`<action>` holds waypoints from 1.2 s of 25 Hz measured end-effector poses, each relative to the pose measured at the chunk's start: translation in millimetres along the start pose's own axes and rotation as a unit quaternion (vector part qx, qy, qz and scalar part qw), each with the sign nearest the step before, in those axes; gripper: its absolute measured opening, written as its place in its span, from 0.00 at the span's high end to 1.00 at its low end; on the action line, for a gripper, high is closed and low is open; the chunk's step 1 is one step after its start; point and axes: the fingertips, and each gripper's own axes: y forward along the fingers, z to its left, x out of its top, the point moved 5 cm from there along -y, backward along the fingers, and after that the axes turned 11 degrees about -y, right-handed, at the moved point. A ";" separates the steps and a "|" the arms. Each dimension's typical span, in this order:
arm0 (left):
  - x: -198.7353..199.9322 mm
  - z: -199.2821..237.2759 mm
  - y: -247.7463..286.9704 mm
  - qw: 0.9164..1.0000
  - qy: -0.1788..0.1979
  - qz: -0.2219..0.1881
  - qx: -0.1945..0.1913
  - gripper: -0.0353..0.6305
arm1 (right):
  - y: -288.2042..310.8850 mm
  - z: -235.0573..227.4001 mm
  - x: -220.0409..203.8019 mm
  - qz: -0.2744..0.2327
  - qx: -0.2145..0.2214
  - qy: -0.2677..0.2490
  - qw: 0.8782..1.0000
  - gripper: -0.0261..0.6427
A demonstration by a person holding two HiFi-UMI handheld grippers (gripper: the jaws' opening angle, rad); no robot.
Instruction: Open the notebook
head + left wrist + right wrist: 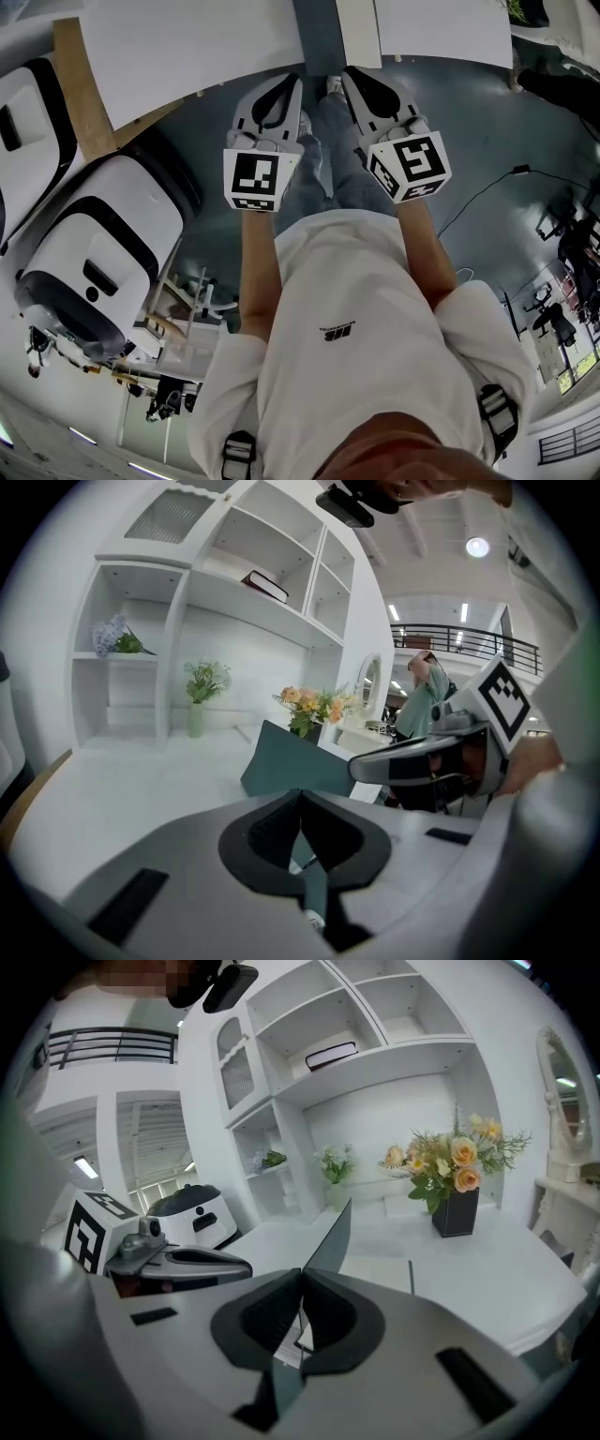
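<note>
The notebook lies on the white table with its teal cover (316, 37) raised and a white page (358, 33) bare beside it. My right gripper (301, 1272) is shut on the cover's near edge. In that view the cover (334, 1232) rises almost edge-on from between the fingertips, with the page (375, 1274) to its right. My left gripper (300, 796) is shut, its tips just in front of the cover's broad teal face (295, 761); nothing shows between them. In the head view the left gripper (292, 79) and right gripper (347, 73) sit close together at the table's near edge.
A white shelf unit (234, 602) stands behind the table, holding a book (332, 1055) and small vases. A black vase of flowers (455, 1194) stands on the table to the right. A white machine (94, 253) sits on the floor to my left. My legs are below the grippers.
</note>
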 end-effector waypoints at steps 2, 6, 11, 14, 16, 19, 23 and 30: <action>-0.6 4.0 -5.1 1.000 -0.002 -0.002 0.005 0.95 | 2.7 5.7 3.6 -0.002 0.006 -0.007 1.000 0.95; -1.0 11.8 -16.8 1.000 -0.009 -0.009 0.019 0.95 | 7.8 16.3 10.2 -0.006 0.019 -0.018 1.000 0.95; -2.2 21.7 -31.2 0.999 -0.019 -0.019 0.037 0.95 | 17.4 30.9 18.0 -0.008 0.037 -0.033 0.999 0.95; -3.9 27.4 -40.1 0.998 -0.024 -0.023 0.047 0.95 | 23.8 40.7 20.9 -0.008 0.050 -0.041 0.998 0.95; -5.4 30.9 -44.6 0.998 -0.028 -0.026 0.053 0.95 | 28.4 46.3 22.0 -0.008 0.059 -0.046 0.997 0.95; -8.0 35.9 -49.6 0.997 -0.035 -0.031 0.061 0.95 | 36.1 54.2 23.0 -0.006 0.072 -0.054 0.996 0.95; -10.2 43.2 -57.0 0.996 -0.044 -0.037 0.071 0.95 | 45.8 66.3 24.4 -0.001 0.089 -0.062 0.994 0.95; -13.1 56.2 -62.5 0.993 -0.058 -0.045 0.091 0.95 | 63.5 80.6 22.9 0.007 0.119 -0.070 0.990 0.95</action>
